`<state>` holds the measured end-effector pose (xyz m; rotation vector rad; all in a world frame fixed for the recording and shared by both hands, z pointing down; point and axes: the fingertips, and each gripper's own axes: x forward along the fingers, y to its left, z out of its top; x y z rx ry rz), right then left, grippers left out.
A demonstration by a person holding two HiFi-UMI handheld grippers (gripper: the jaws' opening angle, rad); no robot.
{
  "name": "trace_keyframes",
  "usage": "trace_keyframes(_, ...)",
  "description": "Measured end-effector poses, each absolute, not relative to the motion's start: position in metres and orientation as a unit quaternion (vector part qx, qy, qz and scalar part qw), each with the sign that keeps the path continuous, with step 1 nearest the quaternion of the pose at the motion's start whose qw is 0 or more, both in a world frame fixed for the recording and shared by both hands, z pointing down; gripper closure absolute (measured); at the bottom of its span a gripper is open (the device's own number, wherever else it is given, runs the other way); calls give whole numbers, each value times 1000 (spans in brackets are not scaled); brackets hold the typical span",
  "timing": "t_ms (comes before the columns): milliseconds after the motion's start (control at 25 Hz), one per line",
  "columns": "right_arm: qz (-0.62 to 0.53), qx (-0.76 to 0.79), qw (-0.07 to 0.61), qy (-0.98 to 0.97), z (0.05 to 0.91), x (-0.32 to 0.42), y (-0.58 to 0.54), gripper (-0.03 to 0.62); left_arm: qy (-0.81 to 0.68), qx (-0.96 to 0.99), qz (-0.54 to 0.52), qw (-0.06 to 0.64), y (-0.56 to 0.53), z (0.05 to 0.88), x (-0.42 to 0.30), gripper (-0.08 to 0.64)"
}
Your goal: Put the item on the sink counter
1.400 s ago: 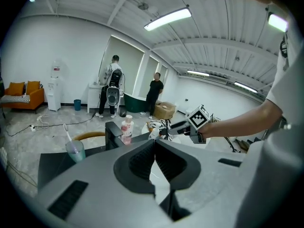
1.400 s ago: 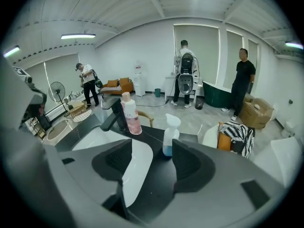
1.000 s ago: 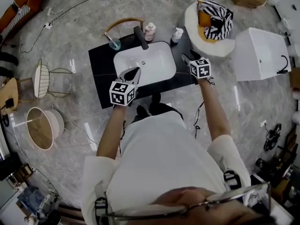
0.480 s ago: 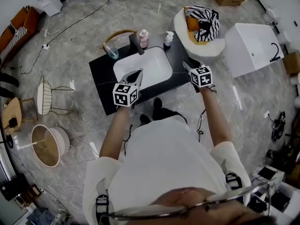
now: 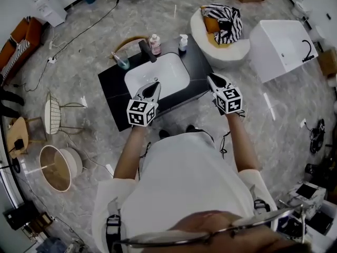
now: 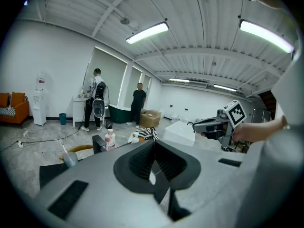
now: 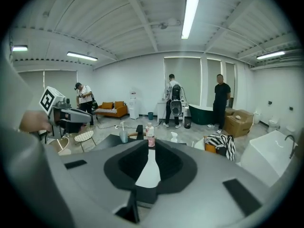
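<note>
The black sink counter [image 5: 113,83] with its white basin [image 5: 158,74] lies ahead of me. On its far edge stand a cup with a toothbrush [image 5: 122,62], a pink bottle [image 5: 155,44] and a white pump bottle [image 5: 182,41], beside the black faucet [image 5: 146,50]. My left gripper [image 5: 153,85] hovers over the basin's near rim, jaws shut and empty [image 6: 153,142]. My right gripper [image 5: 212,78] is at the counter's right end. Its jaws [image 7: 150,144] are closing, a thin gap still between them, with nothing in it.
A white round chair with a striped cushion [image 5: 224,22] sits right of the counter, and a white tub [image 5: 281,46] beyond it. A wire chair [image 5: 52,112] and a round basket [image 5: 55,167] are on the left. Cables cross the marble floor. Several people [image 7: 175,99] stand at the back.
My view has drifted, so the counter sits higher in the head view. Both grippers have drawn back a little toward me. The right jaws have narrowed from wide apart to nearly together.
</note>
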<state>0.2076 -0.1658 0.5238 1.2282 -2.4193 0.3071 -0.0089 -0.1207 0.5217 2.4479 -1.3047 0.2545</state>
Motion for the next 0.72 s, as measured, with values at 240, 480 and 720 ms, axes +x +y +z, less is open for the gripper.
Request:
trace_keyframes(240, 107, 440, 165, -876, 493, 226, -153, 567, -484, 855, 62, 176, -115, 499, 0, 555)
trace_keyframes(480, 105, 435, 132, -884, 474, 242, -155, 583, -502, 847, 39, 169, -111, 481, 14, 555)
trace_keyframes(720, 101, 429, 107, -891, 466, 246, -160, 586, -514, 841, 38, 165, -110, 477, 18, 555)
